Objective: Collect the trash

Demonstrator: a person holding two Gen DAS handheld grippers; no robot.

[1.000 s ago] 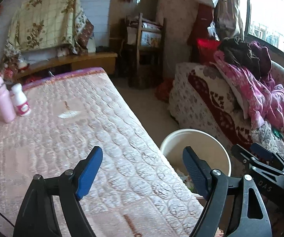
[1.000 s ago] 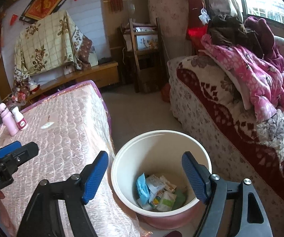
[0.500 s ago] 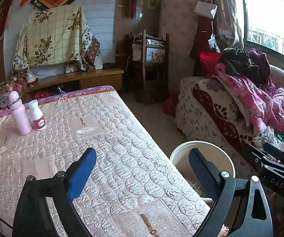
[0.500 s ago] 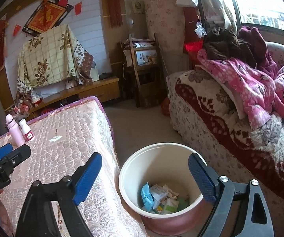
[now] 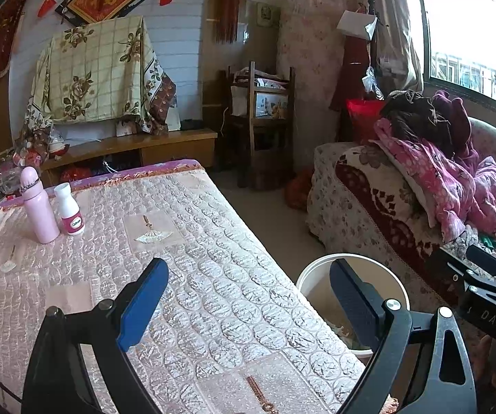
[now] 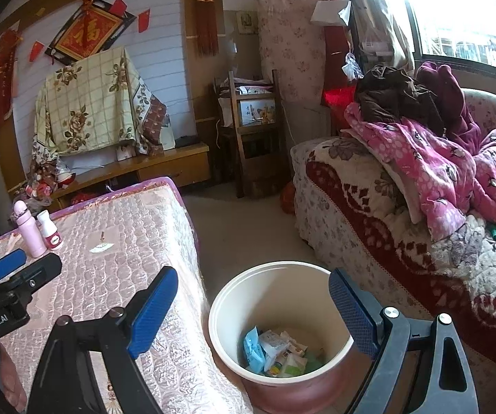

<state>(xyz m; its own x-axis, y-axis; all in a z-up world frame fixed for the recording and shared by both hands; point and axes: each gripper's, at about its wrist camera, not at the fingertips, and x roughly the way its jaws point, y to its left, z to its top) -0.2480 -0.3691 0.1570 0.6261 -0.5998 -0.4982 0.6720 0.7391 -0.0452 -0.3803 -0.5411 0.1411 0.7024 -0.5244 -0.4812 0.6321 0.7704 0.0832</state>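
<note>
A cream bin (image 6: 220, 310) with a pink base stands on the floor between the table and the sofa. Several wrappers and packets (image 6: 275, 348) lie at its bottom. My right gripper (image 6: 253, 284) hangs above the bin, open, with nothing between its blue pads. My left gripper (image 5: 248, 276) is open too and holds nothing; it hovers over the table's right edge, with the bin's rim (image 5: 317, 269) just behind its right finger. In the right wrist view the left gripper (image 6: 30, 265) shows at the left edge, over the table.
The table's pink quilted cloth (image 5: 213, 234) bears a pink bottle (image 5: 39, 207) and a white bottle (image 5: 69, 212) at its far left. A sofa (image 6: 351, 214) piled with clothes (image 6: 437, 158) stands right of the bin. Bare floor (image 6: 241, 227) runs back to a wooden chair (image 6: 251, 131).
Both grippers rose and tipped upward, so more of the far wall shows and the bin sits lower in view. The jaws of both stand wider than a second ago.
</note>
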